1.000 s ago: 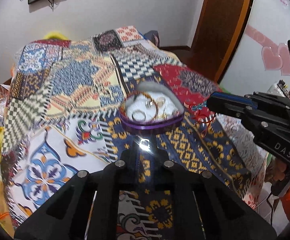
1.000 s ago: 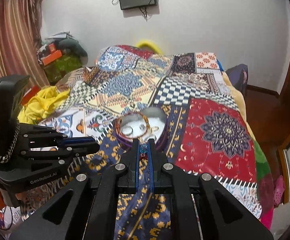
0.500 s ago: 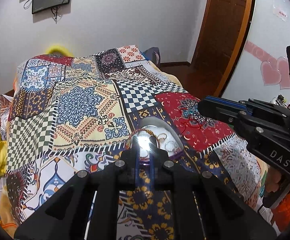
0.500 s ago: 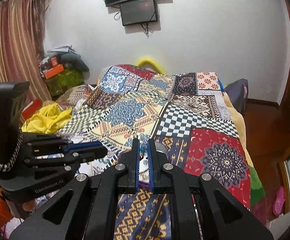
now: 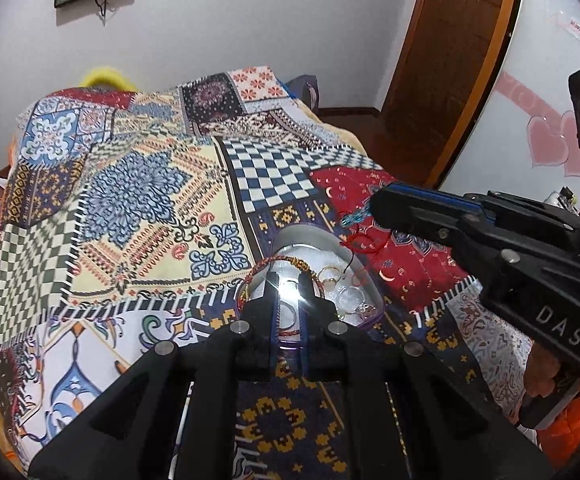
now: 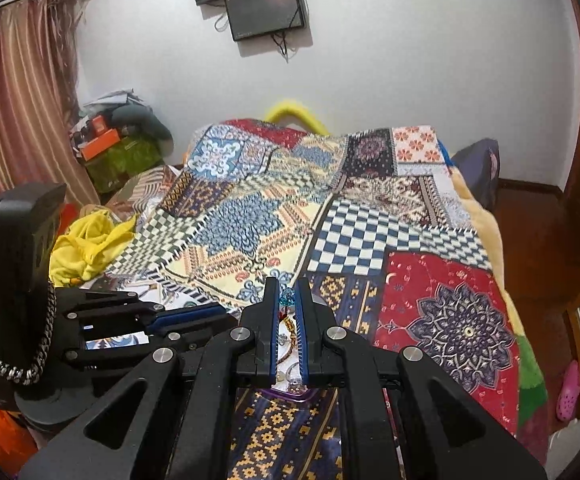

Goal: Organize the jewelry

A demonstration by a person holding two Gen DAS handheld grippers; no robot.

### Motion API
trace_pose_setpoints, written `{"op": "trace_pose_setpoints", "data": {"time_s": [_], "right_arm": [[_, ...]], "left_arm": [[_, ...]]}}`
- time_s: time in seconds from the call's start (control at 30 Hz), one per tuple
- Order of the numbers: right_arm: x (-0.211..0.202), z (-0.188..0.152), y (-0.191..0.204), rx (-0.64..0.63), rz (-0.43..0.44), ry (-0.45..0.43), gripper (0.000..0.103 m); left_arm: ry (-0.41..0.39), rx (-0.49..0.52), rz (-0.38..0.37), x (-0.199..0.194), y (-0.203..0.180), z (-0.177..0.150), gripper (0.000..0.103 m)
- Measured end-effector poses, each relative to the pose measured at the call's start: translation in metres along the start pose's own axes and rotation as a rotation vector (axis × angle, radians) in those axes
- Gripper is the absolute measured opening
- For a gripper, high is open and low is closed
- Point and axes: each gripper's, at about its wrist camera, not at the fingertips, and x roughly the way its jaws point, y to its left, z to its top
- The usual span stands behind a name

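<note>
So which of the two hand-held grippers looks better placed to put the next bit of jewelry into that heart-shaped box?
The right hand-held gripper, probably: it pinches a red string bracelet dangling over the heart-shaped box. The left appears to hold nothing.

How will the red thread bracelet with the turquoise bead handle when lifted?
Likely floppy: the red thread bracelet droops in loose loops below the right gripper. Probably very light, so it may swing. It could snag: its tail hangs over the purple-rimmed heart-shaped tin.
</note>
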Motion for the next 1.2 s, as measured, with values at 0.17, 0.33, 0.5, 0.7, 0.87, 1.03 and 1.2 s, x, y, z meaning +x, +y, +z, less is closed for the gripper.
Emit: {"op": "trace_pose_setpoints", "data": {"time_s": [0.17,0.33,0.5,0.7,0.87,1.03,1.2], "right_arm": [[0.015,-0.007,-0.005,0.005,-0.002,0.052,0.007],[0.023,-0.017,-0.008,0.003,-0.012,0.091,0.007],[0.028,-0.022,-0.011,-0.002,-0.023,0.126,0.007],[0.026,-0.022,-0.012,0.0,-0.023,0.148,0.007],[0.016,-0.018,-0.013,0.017,-0.034,0.144,0.018],[-0.012,-0.008,-0.007,0.003,-0.061,0.081,0.029],[-0.059,0.005,0.007,-0.021,-0.086,-0.035,0.03]], "left_arm": [[0.027,-0.004,-0.001,0.013,0.001,-0.001,0.007],[0.05,-0.004,-0.003,0.02,0.0,-0.003,0.007],[0.07,-0.002,-0.003,0.023,-0.001,-0.005,0.008],[0.065,-0.012,0.003,0.015,0.0,-0.005,0.014],[0.022,-0.02,0.012,-0.008,0.0,-0.001,0.028],[-0.045,-0.031,0.032,-0.043,-0.002,0.005,0.036],[-0.156,-0.033,0.053,-0.094,-0.008,0.013,0.037]]}}
